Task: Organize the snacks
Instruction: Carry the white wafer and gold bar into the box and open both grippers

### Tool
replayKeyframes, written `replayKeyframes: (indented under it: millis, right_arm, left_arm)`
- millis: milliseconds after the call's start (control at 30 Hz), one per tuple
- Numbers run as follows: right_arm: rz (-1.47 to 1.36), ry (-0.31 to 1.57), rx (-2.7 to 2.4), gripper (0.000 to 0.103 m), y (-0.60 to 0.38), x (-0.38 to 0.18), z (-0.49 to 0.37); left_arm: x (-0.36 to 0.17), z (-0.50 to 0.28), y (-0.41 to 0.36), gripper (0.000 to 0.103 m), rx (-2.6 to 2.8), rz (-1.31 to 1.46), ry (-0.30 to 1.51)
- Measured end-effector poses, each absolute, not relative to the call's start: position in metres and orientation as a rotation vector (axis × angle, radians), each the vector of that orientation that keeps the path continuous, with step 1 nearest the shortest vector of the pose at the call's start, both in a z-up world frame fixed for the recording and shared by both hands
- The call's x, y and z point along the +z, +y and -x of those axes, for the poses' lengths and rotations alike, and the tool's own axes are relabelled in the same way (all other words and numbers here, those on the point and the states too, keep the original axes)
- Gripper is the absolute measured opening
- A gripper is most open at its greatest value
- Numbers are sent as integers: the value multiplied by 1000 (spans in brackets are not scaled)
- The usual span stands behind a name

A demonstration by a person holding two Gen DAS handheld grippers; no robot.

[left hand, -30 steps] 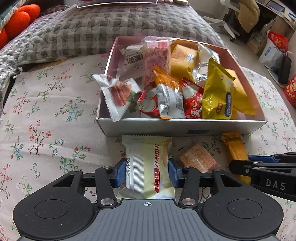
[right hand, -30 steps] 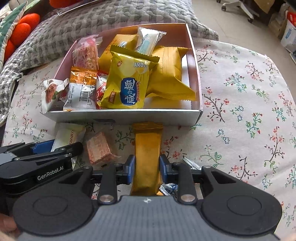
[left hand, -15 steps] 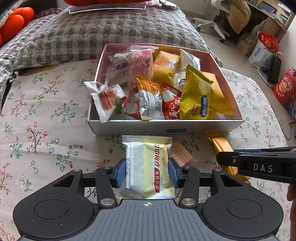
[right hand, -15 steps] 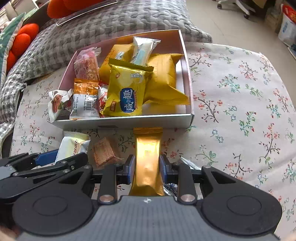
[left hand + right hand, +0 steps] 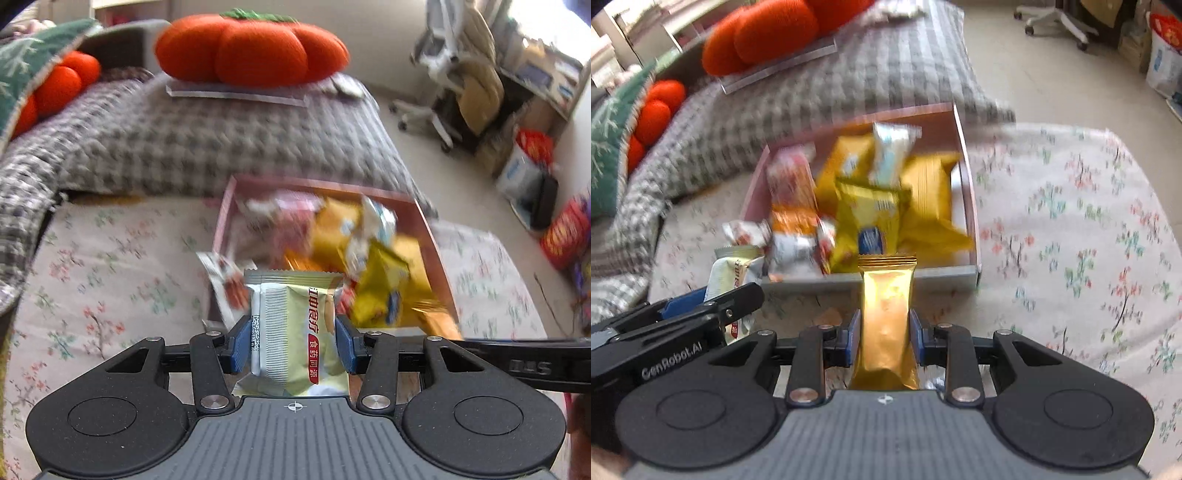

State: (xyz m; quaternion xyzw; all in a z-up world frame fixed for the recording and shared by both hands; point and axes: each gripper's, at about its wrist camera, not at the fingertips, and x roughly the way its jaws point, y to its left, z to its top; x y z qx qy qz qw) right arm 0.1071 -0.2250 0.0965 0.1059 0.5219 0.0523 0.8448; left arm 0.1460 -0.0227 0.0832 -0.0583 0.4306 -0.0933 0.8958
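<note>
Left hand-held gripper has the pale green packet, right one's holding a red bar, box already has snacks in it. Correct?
Not quite. The right hand-held gripper holds a gold bar, not red; the right wrist view shows it. The left hand-held gripper does hold the pale green packet, and the box already holds snacks.

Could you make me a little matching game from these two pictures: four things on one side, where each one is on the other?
Things:
1. pale green snack packet
2. gold snack bar
3. yellow packet with a blue label
4. orange pumpkin cushion

Places:
A. on the grey checked blanket
B. in the pink box
C. in the right gripper
D. in the left gripper

Pairs: 1-D, 2-C, 3-B, 4-A
</note>
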Motion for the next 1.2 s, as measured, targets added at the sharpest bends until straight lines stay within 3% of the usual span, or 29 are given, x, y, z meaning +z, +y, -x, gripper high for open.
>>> replayKeyframes:
  millis: [333,733,1200]
  right_arm:
    - [-295,973,48,25,-250,115,-117]
    - [-457,942,3,25,-270,101,-137]
    - [-608,912,195,26,-228,81,-154]
  left_arm:
    - [90,-168,0,45,-109,224,795]
    - [78,-183,-22,45,-156,201,767]
    - [62,-199,-19,46,-235,240,784]
